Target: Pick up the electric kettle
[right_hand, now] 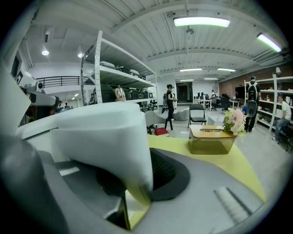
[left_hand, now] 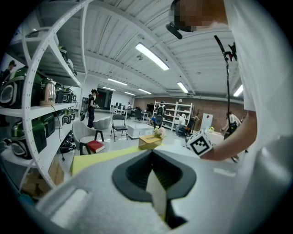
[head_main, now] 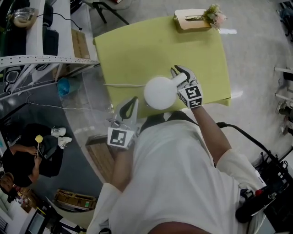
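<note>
Right gripper view: my right gripper [right_hand: 137, 189] clamped on electric kettle [right_hand: 100, 137] handle; left gripper [left_hand: 153, 183] together, empty. I'd lift straight, level, minding cord [head_main: 123, 85].

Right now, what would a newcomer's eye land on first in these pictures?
The round white electric kettle stands out first, sitting at the near edge of the yellow table. The right gripper is closed on its white handle. At the table's far edge there is a tan box, with a small bunch of flowers at its right end.
</note>
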Motion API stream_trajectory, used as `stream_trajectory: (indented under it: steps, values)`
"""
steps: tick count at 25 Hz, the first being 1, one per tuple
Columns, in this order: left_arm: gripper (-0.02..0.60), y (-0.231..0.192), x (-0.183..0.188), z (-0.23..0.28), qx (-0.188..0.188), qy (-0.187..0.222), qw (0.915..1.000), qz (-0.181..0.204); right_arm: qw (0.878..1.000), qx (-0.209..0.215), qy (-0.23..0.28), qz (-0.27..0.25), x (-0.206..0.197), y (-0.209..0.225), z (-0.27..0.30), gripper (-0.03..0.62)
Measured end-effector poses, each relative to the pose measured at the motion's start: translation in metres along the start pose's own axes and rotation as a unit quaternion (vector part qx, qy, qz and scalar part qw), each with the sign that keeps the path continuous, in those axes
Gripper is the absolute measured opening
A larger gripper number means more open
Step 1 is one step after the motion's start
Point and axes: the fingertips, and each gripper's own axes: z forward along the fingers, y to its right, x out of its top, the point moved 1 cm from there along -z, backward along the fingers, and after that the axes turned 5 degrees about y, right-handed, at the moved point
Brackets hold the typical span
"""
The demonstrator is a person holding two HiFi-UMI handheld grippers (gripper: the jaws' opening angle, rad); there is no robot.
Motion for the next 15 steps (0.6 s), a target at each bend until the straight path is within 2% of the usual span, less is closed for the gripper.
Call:
stream_trajectory:
  steps: [7, 15]
  values:
    - [-0.002, 0.001, 0.005, 0.002, -0.015, 0.004, 0.9999, 0.006, 0.999, -0.024, 0.023, 0.038, 0.021, 0.013, -0.017, 0.072]
    - [-0.001, 0.016, 0.014, 0.017, -0.062, 0.01, 0.9979, 0.012, 0.995, -0.067, 0.032, 0.062, 0.043, 0.035, -0.05, 0.072]
